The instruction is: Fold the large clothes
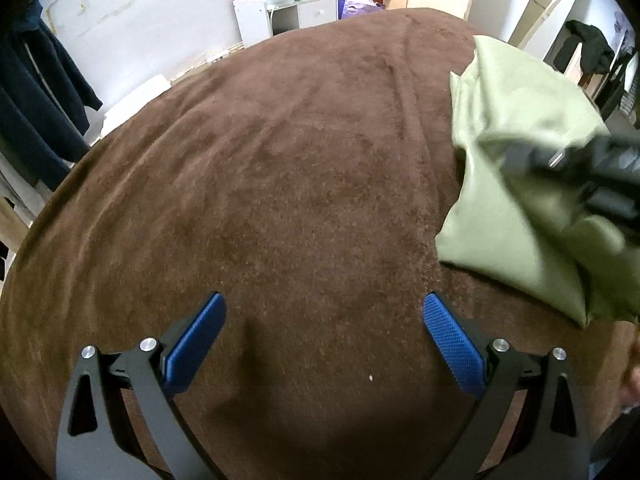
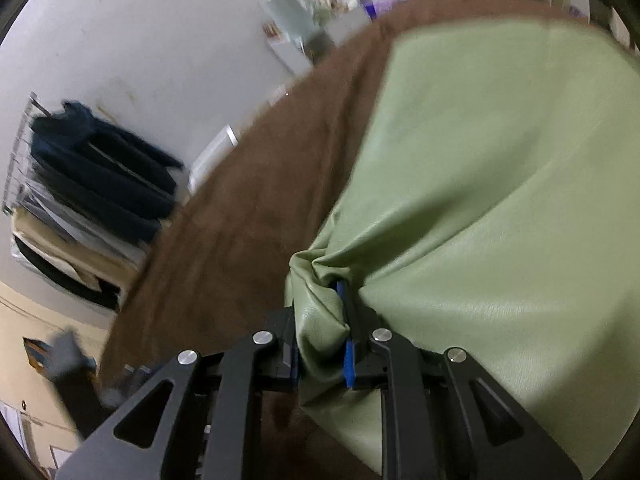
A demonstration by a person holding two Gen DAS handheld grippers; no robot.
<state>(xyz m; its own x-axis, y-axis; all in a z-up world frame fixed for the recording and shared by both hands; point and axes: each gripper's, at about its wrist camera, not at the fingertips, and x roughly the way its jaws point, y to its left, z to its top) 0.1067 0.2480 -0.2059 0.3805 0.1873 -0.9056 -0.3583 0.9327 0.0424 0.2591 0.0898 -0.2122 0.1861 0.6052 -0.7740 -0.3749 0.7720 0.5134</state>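
Note:
A light green garment [image 1: 516, 152] hangs bunched at the right of the left wrist view, held up over a brown blanket [image 1: 280, 168]. My right gripper [image 2: 324, 312] is shut on a gathered fold of the green garment [image 2: 500, 200], which fills the right half of the right wrist view. The right gripper also shows in the left wrist view [image 1: 568, 160], dark and blurred. My left gripper [image 1: 324, 320] is open and empty, low over the brown blanket, to the left of the garment.
The brown blanket [image 2: 224, 232] covers a wide bed. Dark blue clothes [image 1: 36, 96] hang at the left by the wall. A white shelf unit [image 1: 280, 12] with a pale kettle stands beyond the far edge. A dark jacket [image 1: 588, 48] hangs at the far right.

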